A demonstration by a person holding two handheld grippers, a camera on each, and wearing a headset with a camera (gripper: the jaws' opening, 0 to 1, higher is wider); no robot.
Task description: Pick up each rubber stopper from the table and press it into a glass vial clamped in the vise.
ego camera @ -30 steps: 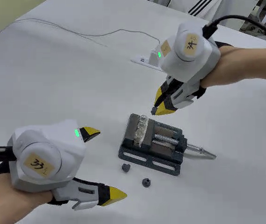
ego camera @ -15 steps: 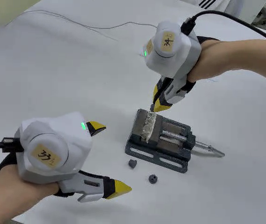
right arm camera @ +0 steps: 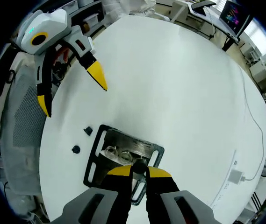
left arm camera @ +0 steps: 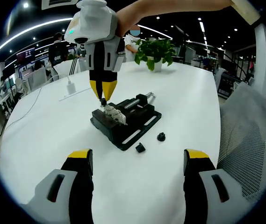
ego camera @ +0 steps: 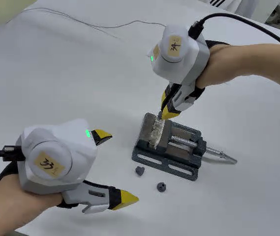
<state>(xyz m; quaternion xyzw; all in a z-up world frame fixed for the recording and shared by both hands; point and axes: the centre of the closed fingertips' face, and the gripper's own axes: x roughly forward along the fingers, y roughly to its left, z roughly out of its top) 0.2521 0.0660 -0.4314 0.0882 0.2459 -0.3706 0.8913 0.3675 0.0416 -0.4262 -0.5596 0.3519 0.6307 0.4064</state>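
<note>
A black vise [ego camera: 175, 150] holds a row of glass vials [ego camera: 155, 132] on the white table. My right gripper [ego camera: 164, 114] hangs tip-down just over the far end of that row, shut on a dark rubber stopper [right arm camera: 139, 166]; the vials [right arm camera: 118, 154] lie right under its tips. Two loose dark stoppers [ego camera: 140, 170] [ego camera: 161, 187] rest on the table in front of the vise. At the near left my left gripper [ego camera: 115, 167] stands open with nothing in it, pointing at the vise [left arm camera: 125, 120] and the stoppers [left arm camera: 140, 147] [left arm camera: 161, 136].
The vise's screw handle [ego camera: 221, 156] sticks out to the right. A white power strip [left arm camera: 70, 87] with a thin cable [ego camera: 80, 22] lies at the far side of the table. A mesh chair [left arm camera: 249, 135] stands beside the table's edge.
My right gripper has moved left and down with the stopper until it is just above the far end of the vials. The left gripper has hardly moved.
</note>
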